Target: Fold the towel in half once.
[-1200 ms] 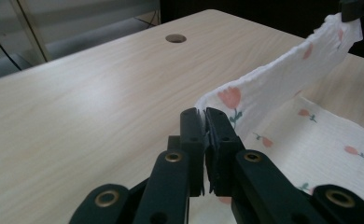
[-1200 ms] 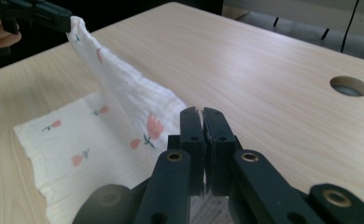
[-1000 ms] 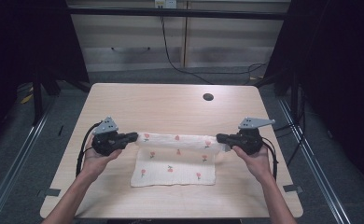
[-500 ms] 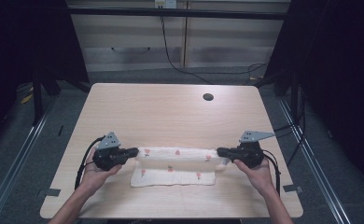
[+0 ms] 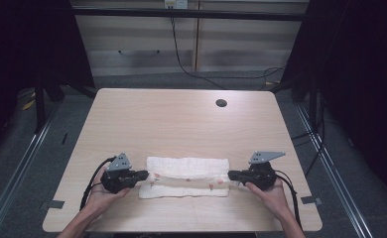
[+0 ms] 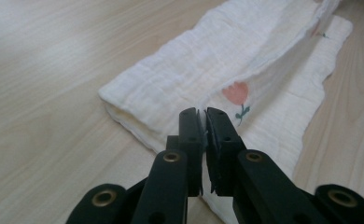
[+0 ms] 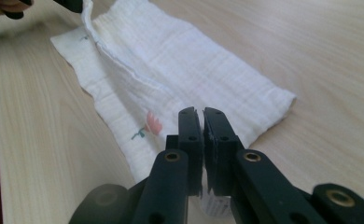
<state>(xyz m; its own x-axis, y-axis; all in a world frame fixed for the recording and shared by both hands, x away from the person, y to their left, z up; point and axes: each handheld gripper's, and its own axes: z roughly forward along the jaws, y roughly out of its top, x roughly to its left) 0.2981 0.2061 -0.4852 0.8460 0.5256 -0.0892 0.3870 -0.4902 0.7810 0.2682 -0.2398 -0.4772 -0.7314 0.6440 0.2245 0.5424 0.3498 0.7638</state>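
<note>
Wooden table, a white cloth lying folded near the front.
The left gripper and right gripper are each clamping a cloth end (jaws pinched together).

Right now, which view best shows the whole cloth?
The high view: the cloth lies complete across the table, folded lengthwise. The left gripper view shows its near end and a flower print; the right gripper view shows the opposite end.
</note>
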